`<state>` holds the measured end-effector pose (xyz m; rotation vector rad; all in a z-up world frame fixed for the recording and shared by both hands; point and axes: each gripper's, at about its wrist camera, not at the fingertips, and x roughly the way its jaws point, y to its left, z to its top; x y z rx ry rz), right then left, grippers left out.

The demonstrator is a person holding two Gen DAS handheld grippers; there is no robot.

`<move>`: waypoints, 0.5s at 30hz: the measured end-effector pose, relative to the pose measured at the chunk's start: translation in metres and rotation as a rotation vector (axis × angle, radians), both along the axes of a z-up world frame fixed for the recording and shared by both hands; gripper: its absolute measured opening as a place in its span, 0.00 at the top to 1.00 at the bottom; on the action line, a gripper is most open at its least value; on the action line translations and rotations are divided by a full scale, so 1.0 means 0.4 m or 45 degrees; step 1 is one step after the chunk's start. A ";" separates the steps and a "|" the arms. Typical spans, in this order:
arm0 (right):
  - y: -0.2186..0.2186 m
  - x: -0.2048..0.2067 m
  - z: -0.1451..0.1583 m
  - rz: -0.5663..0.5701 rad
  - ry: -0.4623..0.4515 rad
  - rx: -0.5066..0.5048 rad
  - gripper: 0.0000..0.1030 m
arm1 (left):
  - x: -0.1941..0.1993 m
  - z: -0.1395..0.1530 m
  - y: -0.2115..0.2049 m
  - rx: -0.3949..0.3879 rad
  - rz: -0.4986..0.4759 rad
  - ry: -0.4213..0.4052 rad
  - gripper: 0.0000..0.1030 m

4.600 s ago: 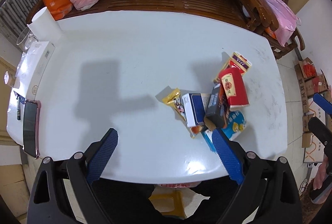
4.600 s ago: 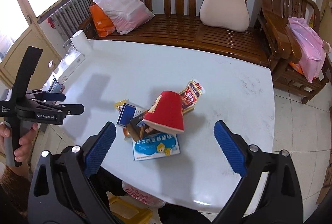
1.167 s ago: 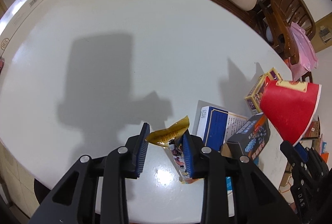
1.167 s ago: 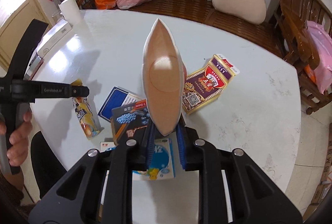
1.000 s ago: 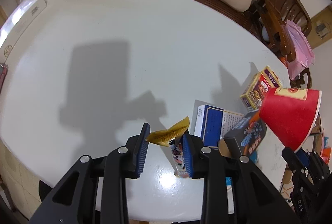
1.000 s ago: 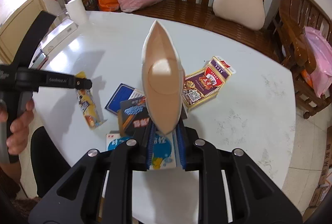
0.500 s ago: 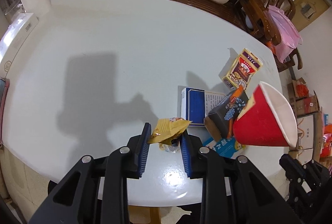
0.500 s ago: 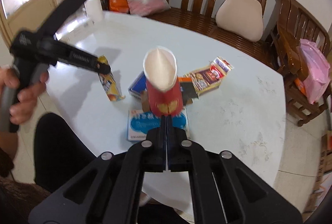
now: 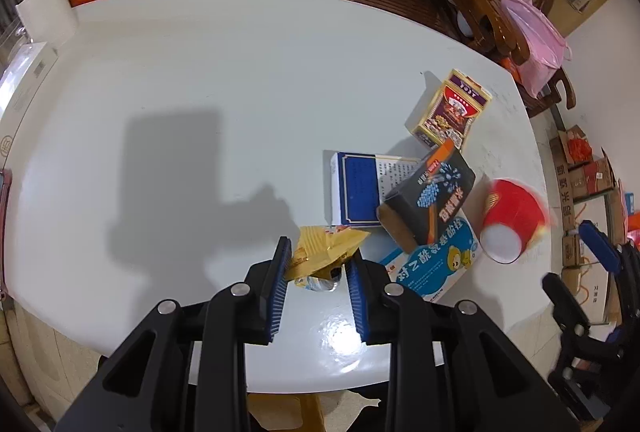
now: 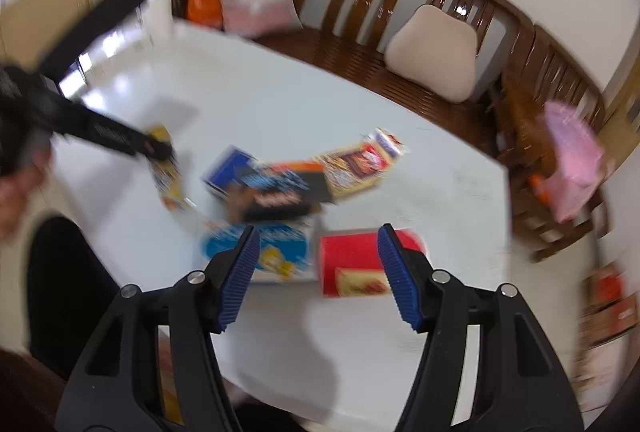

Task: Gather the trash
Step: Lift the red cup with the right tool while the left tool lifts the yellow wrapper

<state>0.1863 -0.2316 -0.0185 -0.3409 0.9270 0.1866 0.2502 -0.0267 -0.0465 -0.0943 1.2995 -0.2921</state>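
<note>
Your left hand-held gripper (image 9: 316,274) is pinching the crinkly yellow snack wrapper (image 9: 325,250) low in the frame, ready to bin. Your right hand-held gripper (image 10: 316,274) is opening, nothing between its jaws; the red paper cup (image 10: 362,260) lies on the white tabletop (image 9: 200,72) beyond them, probably just dropped.

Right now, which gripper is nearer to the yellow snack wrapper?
Left. The left gripper is shut on the yellow snack wrapper; the right gripper, jaws opening, is off beside the red cup.
</note>
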 end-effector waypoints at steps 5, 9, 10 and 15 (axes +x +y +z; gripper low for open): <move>-0.130 0.014 -0.044 -0.129 0.080 0.092 0.45 | -0.006 -0.016 -0.020 0.012 -0.059 0.018 0.73; -0.229 0.046 -0.084 -0.229 0.174 0.176 0.44 | 0.005 -0.037 -0.032 0.034 -0.084 0.041 0.73; -0.233 0.046 -0.095 -0.234 0.191 0.185 0.44 | 0.007 -0.043 -0.037 0.045 -0.093 0.042 0.73; -0.256 0.080 -0.145 -0.279 0.308 0.314 0.44 | 0.008 -0.065 -0.051 0.049 -0.115 0.071 0.73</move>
